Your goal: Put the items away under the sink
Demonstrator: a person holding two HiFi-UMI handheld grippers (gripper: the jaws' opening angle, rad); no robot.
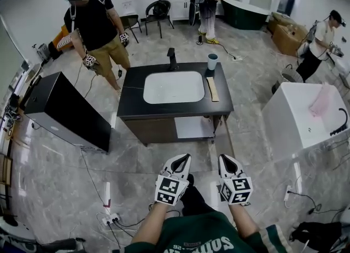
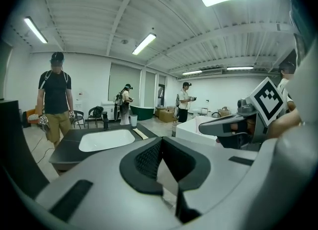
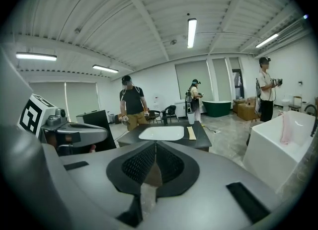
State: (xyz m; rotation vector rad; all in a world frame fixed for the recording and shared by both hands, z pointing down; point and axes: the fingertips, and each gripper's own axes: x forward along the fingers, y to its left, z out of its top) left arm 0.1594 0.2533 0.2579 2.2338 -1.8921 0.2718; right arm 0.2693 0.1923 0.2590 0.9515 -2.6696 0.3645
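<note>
The sink cabinet has a black top and a white basin, and it stands on the floor ahead of me. On its right side are a pale cup and a flat tan strip. A black tap rises behind the basin. A pale door panel shows under the top. My left gripper and right gripper hang low near my body, well short of the cabinet. Both are shut and hold nothing. In the left gripper view the left gripper points at the cup. In the right gripper view the right gripper faces the strip.
A black box-like unit stands left of the cabinet and a white bathtub stands to its right. A person in a black shirt stands behind the cabinet at the left, and others are farther back. Cables and a power strip lie on the floor near my feet.
</note>
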